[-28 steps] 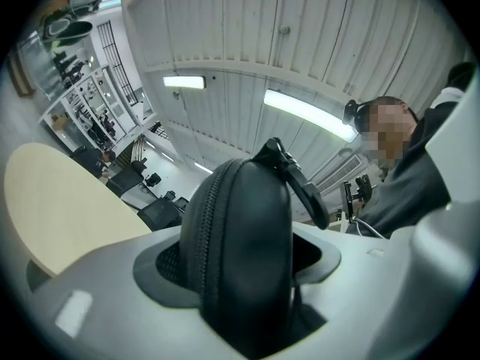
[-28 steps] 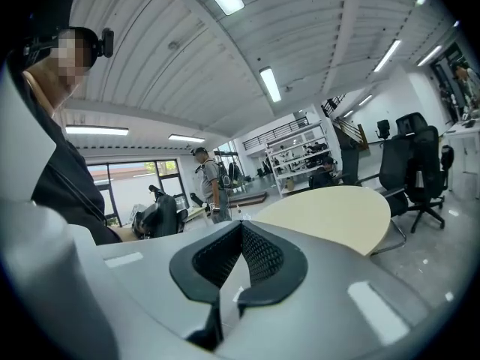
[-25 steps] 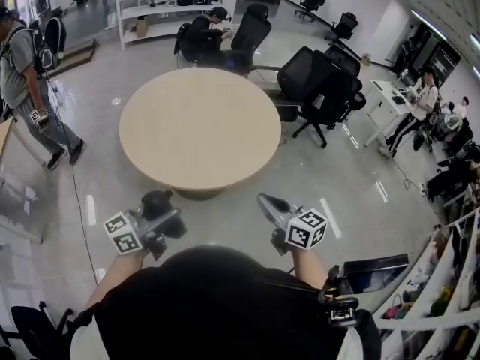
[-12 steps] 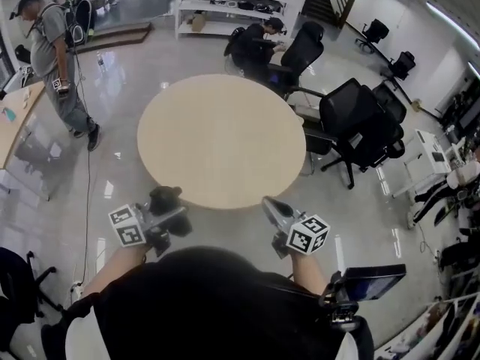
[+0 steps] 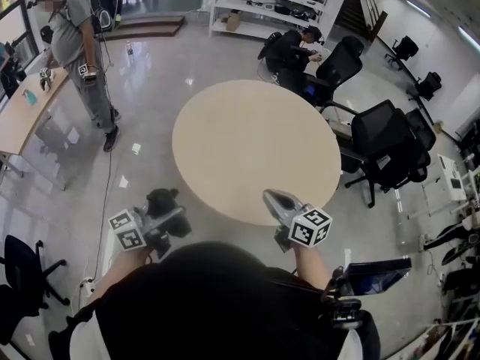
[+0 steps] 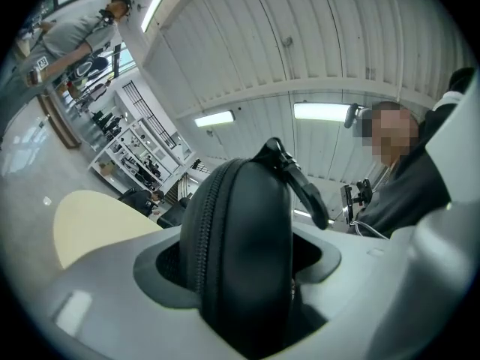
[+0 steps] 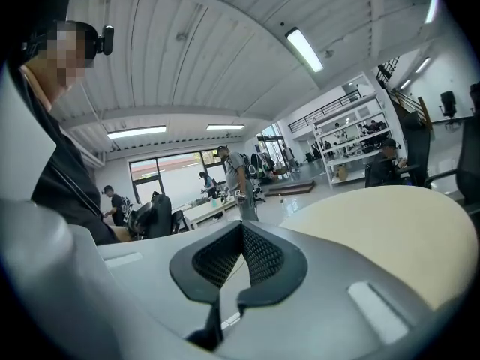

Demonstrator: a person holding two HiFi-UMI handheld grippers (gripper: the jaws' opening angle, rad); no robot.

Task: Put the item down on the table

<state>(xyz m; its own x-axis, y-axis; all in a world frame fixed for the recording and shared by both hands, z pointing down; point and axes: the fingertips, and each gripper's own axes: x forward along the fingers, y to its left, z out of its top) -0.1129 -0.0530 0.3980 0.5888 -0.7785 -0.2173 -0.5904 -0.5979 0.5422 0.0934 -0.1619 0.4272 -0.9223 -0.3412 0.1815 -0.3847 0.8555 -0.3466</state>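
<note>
A black zippered case [image 6: 244, 253] with a loop strap sits upright between my left gripper's [image 6: 244, 280] pads, which are shut on it. In the head view the case [image 5: 160, 201] hangs over the floor, left of and short of the round beige table [image 5: 255, 148]. My right gripper [image 5: 274, 199] is held at the table's near edge. In the right gripper view its jaws [image 7: 240, 257] meet with nothing between them, and the table top [image 7: 375, 223] lies just ahead of them. The table top [image 6: 90, 220] also shows at the lower left of the left gripper view.
Black office chairs [image 5: 390, 148] stand right of the table. A person sits at a chair [image 5: 296, 47] behind it, and another person stands at the far left [image 5: 79, 43] beside a desk [image 5: 22, 115]. Shelving [image 5: 277, 6] lines the back. A chair [image 5: 22, 276] is at my lower left.
The head view has swung left, so the table now sits further right and a little lower in the frame. Both grippers keep their places in front of my body, the case still held.
</note>
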